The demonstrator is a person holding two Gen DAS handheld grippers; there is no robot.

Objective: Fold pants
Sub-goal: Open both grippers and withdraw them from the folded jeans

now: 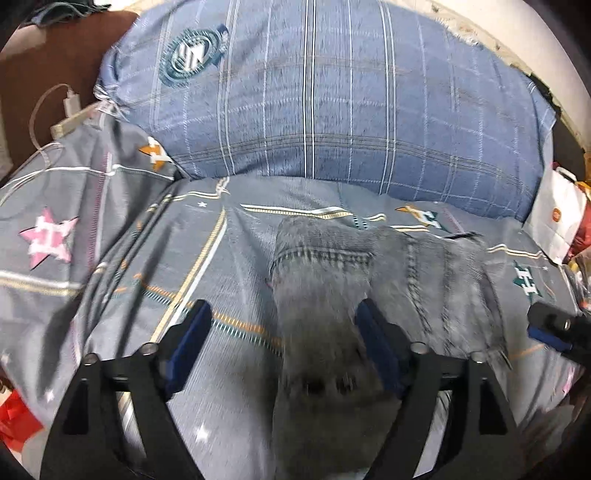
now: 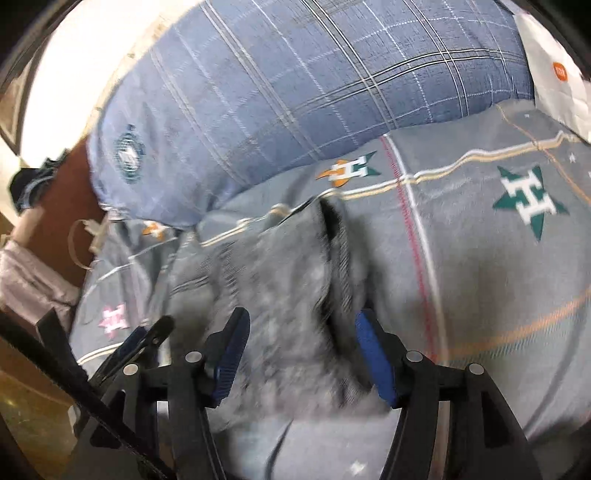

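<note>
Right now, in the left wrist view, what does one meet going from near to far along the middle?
Left gripper, open around the jeans → bedsheet → blue checked pillow → white wall.

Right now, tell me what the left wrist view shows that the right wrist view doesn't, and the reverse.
Only the left wrist view shows the jeans' stitched pocket and a red item at the lower left edge. Only the right wrist view shows the red stitched line across the bedsheet. Both show the grey jeans lying between each gripper's open jaws, left gripper and right gripper, plus the blue plaid pillow, the star-patterned bedsheet and the white bag.
</note>
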